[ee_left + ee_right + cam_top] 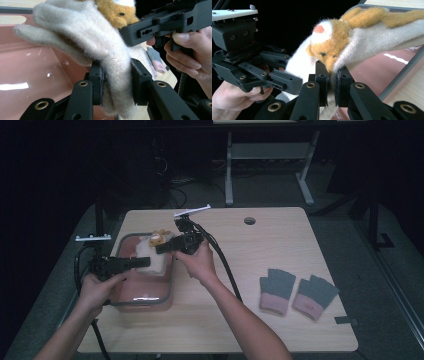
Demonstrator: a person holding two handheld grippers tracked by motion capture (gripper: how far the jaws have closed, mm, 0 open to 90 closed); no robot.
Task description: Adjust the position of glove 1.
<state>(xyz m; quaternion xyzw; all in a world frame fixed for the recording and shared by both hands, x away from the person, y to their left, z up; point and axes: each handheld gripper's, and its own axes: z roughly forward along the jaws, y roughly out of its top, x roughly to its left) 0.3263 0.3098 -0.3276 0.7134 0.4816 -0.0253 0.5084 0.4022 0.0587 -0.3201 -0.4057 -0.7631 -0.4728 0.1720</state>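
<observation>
A cream woolly glove (156,261) with an orange plush animal (159,238) on it hangs over the pink bin (145,303). In the left gripper view my left gripper (116,75) is shut on the glove's (82,37) lower cuff part. The right gripper view has my right gripper (331,77) shut on the glove's (372,42) edge just under the plush animal (332,42). From above, the left gripper (143,262) comes in from the left and the right gripper (162,248) from the right, with the glove between them.
The bin has a grey rim (402,72) and a bare pink inside (30,70). Two grey and pink fingerless gloves (277,290) (314,296) lie on the wooden table at the right. A round cable hole (249,220) sits near the table's far edge.
</observation>
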